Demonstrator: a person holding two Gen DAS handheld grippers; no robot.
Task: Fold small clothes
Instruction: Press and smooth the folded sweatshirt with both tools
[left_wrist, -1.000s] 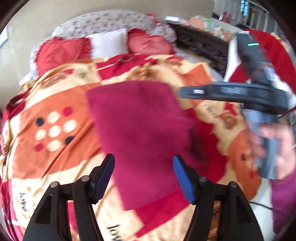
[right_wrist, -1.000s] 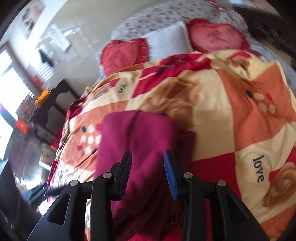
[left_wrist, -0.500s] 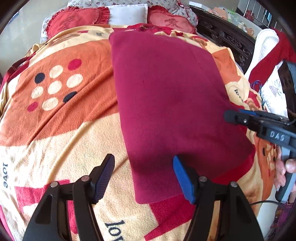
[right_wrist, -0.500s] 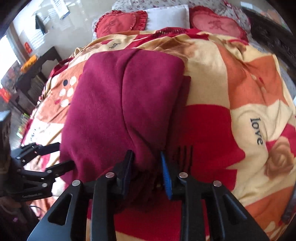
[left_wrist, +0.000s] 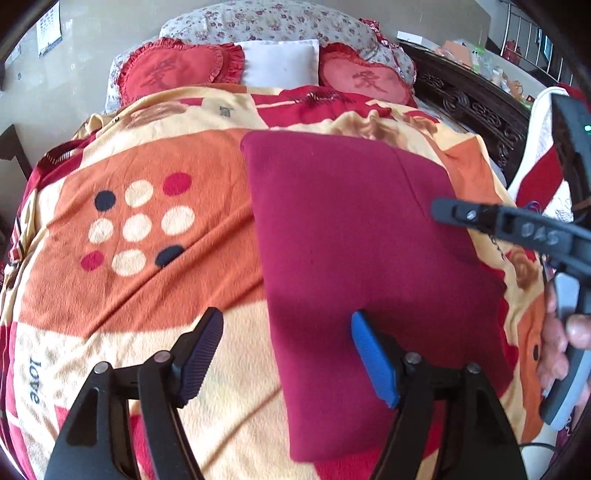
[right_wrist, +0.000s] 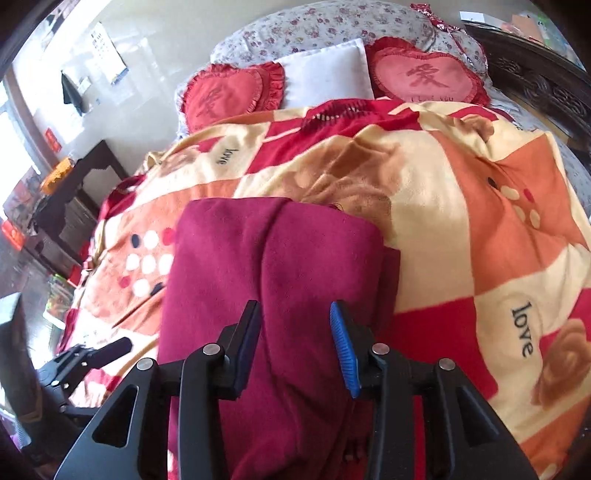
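Lying on one blanket (left_wrist: 155, 295): one folded maroon garment (left_wrist: 362, 236), two heart cushions (left_wrist: 173, 74).

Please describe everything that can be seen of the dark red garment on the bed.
The dark red garment is a soft, fleece-like cloth, folded into a long flat rectangle, with one seam or fold line running along it and a lower layer showing along one long side. It lies flat on the patterned blanket, below the pillows. The left tongs hover open over its near edge. The right tongs have just opened, slightly apart above its near end; their pads do not press the cloth.
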